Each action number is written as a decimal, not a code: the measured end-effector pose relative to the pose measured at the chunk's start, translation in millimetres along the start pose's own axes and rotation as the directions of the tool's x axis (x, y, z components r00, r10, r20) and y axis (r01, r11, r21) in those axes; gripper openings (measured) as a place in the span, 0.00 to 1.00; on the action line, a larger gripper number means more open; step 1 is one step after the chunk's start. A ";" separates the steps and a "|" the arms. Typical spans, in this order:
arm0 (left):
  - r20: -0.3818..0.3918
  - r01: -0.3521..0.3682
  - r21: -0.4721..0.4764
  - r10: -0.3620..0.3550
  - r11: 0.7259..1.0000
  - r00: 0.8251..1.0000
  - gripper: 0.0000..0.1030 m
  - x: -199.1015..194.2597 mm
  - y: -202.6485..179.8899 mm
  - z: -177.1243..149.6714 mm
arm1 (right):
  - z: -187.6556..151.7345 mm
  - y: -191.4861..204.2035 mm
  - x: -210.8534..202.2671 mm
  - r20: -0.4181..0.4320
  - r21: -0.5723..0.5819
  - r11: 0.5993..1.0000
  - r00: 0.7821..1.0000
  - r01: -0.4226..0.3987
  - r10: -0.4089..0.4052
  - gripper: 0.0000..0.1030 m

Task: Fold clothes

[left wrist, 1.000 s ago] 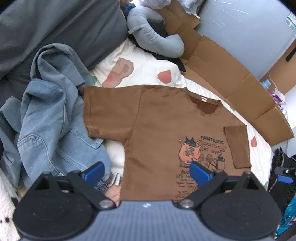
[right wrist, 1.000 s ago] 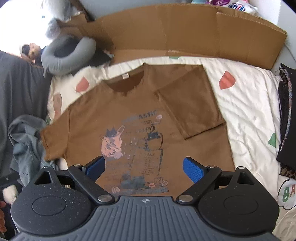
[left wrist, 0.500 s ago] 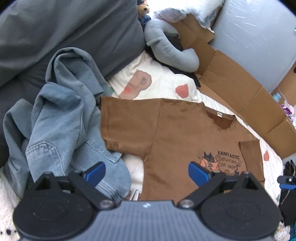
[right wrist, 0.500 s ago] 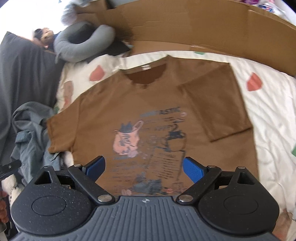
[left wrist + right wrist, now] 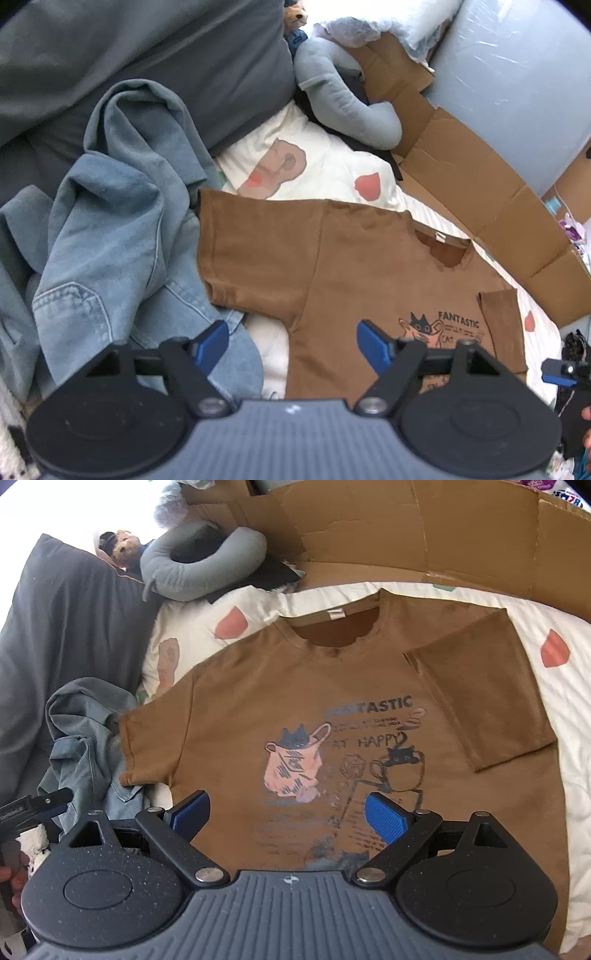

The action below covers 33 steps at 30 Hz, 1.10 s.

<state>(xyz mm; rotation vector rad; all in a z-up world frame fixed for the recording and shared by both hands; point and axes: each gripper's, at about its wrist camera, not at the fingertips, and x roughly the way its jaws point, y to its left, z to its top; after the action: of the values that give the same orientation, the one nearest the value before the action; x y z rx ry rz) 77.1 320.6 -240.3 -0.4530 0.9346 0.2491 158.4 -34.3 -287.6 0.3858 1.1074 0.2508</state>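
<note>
One brown T-shirt [image 5: 332, 709] on bedspread [image 5: 546, 686]

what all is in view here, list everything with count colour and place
t-shirt: 1, brown with a cat print, flat on the bed, one sleeve folded in over the chest
denim shirt: 1, light blue, crumpled beside the t-shirt's spread sleeve
bedsheet: 1, white with red and brown shapes, under the t-shirt
neck pillow: 1, grey, beyond the collar
large cushion: 1, dark grey, behind the denim shirt
cardboard: brown, unfolded, along the far edge of the bed
teddy bear: 1, brown, by the neck pillow
left gripper: blue pads, open, over the t-shirt's hem side
right gripper: blue pads, open, over the print
</note>
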 end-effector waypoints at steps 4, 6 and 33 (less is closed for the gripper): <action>0.018 -0.004 -0.054 0.005 0.999 1.000 0.65 16.1 11.4 -0.2 | -3.0 1.6 3.9 0.001 -0.012 1.000 1.000 0.014 -0.014 0.92; 0.027 -0.015 -0.094 0.017 0.996 1.000 0.65 26.7 19.3 -0.9 | -3.3 1.0 4.6 0.002 -0.015 1.000 1.000 0.019 -0.019 0.92; 0.104 0.060 -0.593 0.003 0.803 0.995 0.59 112.5 83.9 -26.8 | -3.4 4.3 -2.5 0.079 -0.048 0.994 0.993 0.096 -0.092 0.92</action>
<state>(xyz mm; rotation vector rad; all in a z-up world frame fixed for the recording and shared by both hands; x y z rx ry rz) 89.3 382.9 -368.3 -1.0300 0.7343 0.5416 154.2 -30.8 -285.1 0.2939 1.0385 0.1798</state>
